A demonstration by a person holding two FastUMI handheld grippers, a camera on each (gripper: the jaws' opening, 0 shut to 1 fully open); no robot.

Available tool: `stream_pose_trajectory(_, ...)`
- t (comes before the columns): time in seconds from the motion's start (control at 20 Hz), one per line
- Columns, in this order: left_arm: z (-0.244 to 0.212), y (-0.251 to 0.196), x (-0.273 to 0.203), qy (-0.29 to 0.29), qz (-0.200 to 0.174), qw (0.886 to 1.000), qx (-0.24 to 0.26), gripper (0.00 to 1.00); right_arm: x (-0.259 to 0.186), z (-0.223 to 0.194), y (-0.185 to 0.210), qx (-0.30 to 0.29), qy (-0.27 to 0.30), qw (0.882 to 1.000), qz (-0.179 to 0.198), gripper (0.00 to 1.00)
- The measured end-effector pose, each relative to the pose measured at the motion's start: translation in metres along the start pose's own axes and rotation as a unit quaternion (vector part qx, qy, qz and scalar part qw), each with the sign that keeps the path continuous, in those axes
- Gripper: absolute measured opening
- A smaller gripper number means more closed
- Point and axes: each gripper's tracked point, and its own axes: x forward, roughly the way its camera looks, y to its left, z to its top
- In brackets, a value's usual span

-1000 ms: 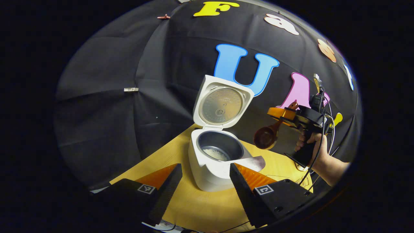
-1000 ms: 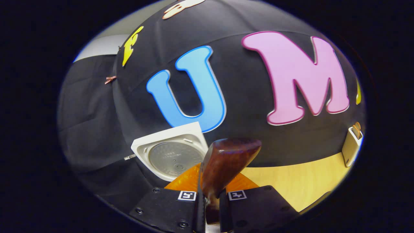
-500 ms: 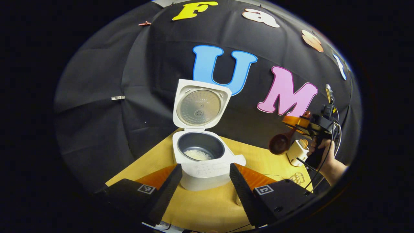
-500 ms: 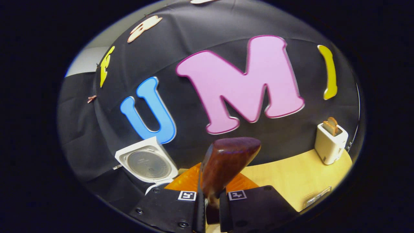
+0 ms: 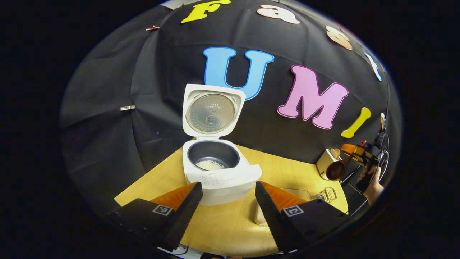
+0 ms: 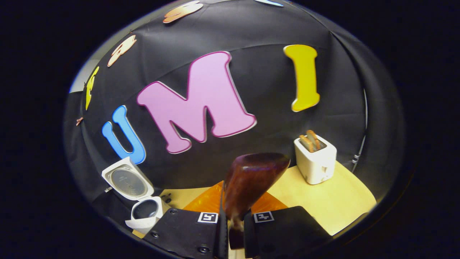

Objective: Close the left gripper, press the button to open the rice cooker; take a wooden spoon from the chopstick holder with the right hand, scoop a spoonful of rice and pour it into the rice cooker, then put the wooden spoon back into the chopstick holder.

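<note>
The white rice cooker (image 5: 222,180) stands open on the wooden table, lid (image 5: 212,113) upright, with a little rice (image 5: 210,165) in its dark pot. My left gripper (image 5: 229,189) is open, its fingers a short way in front of the cooker, one on each side. At the far right, a hand holds my right gripper (image 5: 354,154), shut on the handle of the brown wooden spoon (image 5: 336,169). In the right gripper view the spoon (image 6: 251,178) sticks up from the right gripper (image 6: 233,223); the cooker (image 6: 143,212) sits low at the left.
A white toaster (image 6: 315,160) with toast in its slots stands at the back right of the table, also near the spoon as toaster (image 5: 326,162). A wire chopstick holder (image 5: 325,194) sits by the right edge. A pale object (image 5: 259,215) lies behind my left gripper's right finger.
The right gripper has carried the spoon away from the cooker, rightward to the toaster. The left gripper view has shifted, so the cooker now sits farther left and a little farther off.
</note>
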Motion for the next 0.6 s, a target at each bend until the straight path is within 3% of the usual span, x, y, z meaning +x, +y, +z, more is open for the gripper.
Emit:
stream_pose_trajectory(0.3, -0.010, -0.020, -0.005, -0.011, -0.006, 1.000, -0.015, 0.95, -0.002, -0.020, -0.082, 0.000, 0.003, 0.999, -0.053, 0.21)
stream_pose_trajectory(0.6, -0.026, -0.006, -0.024, 0.006, 0.014, 1.000, -0.013, 0.95, 0.016, -0.057, -0.130, 0.014, 0.028, 0.994, -0.104, 0.21)
